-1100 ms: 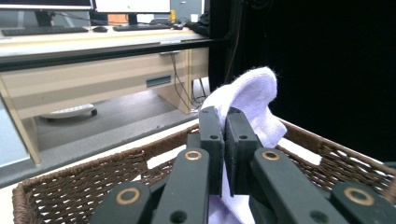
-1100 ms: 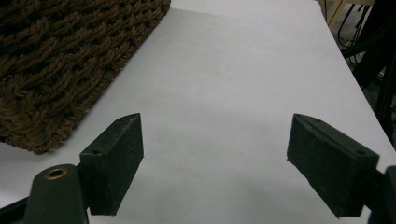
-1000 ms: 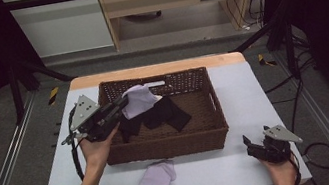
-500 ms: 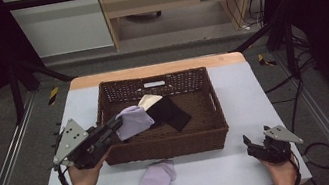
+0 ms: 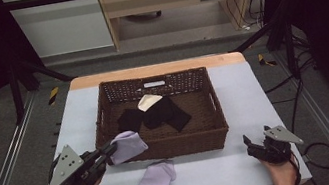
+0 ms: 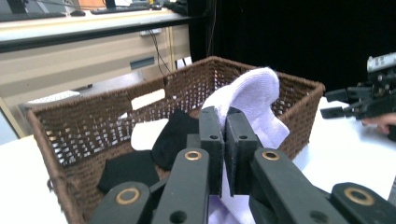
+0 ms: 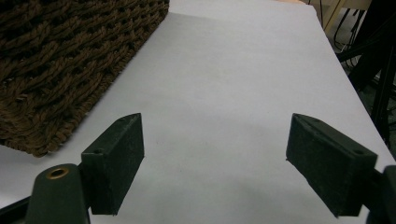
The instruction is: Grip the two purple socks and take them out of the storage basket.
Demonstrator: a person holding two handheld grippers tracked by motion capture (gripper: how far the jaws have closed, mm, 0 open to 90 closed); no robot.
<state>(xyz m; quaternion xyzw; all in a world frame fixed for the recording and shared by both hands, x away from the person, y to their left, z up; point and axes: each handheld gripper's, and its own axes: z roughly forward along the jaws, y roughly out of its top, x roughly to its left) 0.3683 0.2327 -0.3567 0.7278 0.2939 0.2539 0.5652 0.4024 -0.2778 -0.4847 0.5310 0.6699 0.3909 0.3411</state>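
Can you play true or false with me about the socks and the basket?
1. The left gripper holds a light purple sock. True.
2. The right gripper is pinching a black sock. False: its jaws stand wide open over the bare white table, with nothing between them.
3. Another purple sock lies on the table in front of the brown basket. True.
4. The basket has nothing in it. False: black socks and a white sock lie inside.
5. The held sock is lying inside the basket. False: it is at the basket's near left corner, outside.
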